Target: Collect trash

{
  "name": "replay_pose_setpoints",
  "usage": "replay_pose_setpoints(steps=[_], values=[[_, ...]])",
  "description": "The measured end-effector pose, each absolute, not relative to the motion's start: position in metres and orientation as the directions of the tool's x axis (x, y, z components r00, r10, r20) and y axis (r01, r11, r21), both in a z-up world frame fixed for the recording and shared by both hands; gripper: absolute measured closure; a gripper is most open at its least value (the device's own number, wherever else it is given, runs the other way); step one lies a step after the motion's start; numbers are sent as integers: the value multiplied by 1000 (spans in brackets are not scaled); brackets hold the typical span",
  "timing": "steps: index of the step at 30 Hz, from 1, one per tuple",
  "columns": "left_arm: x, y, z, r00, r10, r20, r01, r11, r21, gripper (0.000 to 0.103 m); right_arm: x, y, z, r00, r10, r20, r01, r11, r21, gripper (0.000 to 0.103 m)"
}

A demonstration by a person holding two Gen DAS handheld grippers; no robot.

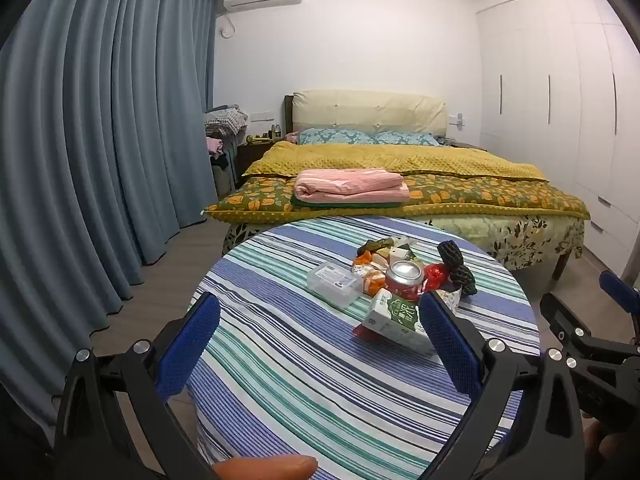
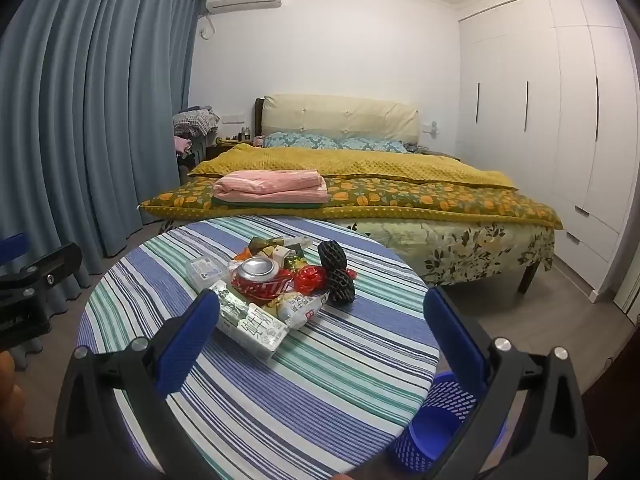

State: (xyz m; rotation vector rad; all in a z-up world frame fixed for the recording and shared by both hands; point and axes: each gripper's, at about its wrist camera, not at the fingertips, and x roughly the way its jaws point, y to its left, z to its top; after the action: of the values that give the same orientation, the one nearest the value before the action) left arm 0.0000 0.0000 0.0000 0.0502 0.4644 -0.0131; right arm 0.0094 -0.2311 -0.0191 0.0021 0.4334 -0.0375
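- Blue curtains (image 1: 100,120) are hanging along the left side of the room, reaching down to the floor.
- The left gripper (image 1: 320,344) is hovering over the near edge of the table (image 1: 280,380) with its jaws spread wide and nothing between the blue pads; a fingertip is showing at the bottom of the left wrist view.
- The table, covered with a striped cloth, is standing in front of the bed (image 2: 400,200), where a folded pink blanket (image 2: 272,186) is lying.
- The trash is sitting in one heap near the middle of the table: a clear plastic box (image 1: 334,283) at the left, a red can (image 1: 404,279) standing upright beside it, a green and white carton (image 1: 400,320) lying at the near side, and black foam netting (image 1: 456,266) at the right edge of the heap.
- Crumpled wrappers (image 2: 308,278) are lying packed around the can.
- The right gripper (image 2: 320,344) is hanging over the table just beside the left one, its jaws also wide apart and empty, well short of the heap.
- A blue perforated bin (image 2: 436,424) is standing on the floor at the table's right near side.
- White wardrobe doors (image 2: 540,112) are lining the right wall.
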Motion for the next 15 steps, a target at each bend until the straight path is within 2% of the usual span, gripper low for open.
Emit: replay_pose_setpoints(steps=[15], values=[[-5, -4, 4, 890, 0, -456, 21, 999, 41, 4, 7, -234, -14, 906, -39, -422, 37, 999, -15, 5]])
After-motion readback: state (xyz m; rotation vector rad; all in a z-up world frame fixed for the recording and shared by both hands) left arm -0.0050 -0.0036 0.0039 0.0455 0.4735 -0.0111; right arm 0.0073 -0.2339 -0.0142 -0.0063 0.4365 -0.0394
